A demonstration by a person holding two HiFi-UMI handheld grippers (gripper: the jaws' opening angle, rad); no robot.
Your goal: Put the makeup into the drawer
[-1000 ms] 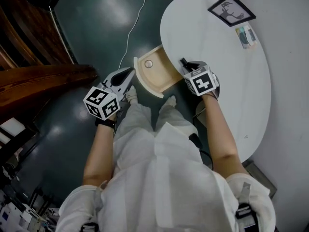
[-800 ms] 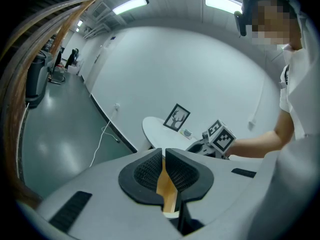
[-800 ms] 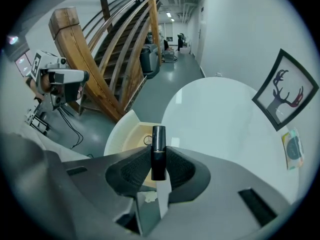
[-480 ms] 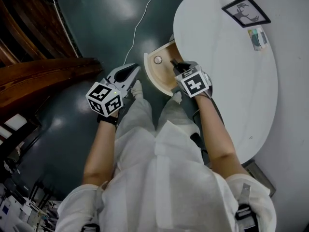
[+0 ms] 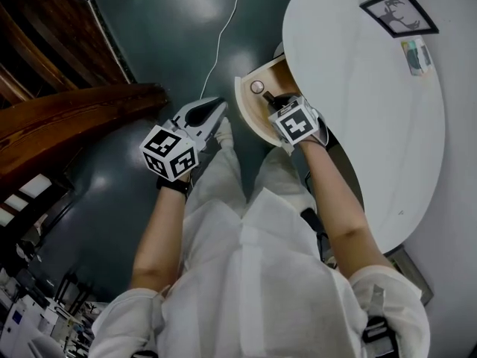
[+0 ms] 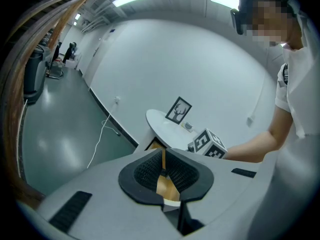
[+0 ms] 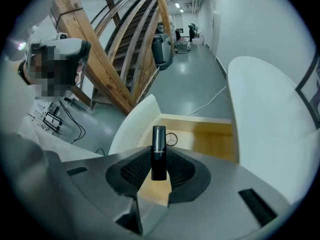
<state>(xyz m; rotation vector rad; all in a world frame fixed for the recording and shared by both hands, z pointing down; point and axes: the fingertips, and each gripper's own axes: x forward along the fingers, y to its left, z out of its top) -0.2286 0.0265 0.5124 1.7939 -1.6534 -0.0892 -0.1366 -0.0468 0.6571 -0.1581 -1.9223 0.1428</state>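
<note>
Pinching a black lipstick (image 7: 158,140) in the jaws of my right gripper (image 7: 158,159), I am holding it over the open drawer (image 7: 212,138) while my left gripper (image 6: 163,172) is hanging nearby, jaws together, empty.

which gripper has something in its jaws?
The right gripper: a black lipstick is clamped in its jaws, over the open drawer. The left gripper has nothing between its jaws.
</note>
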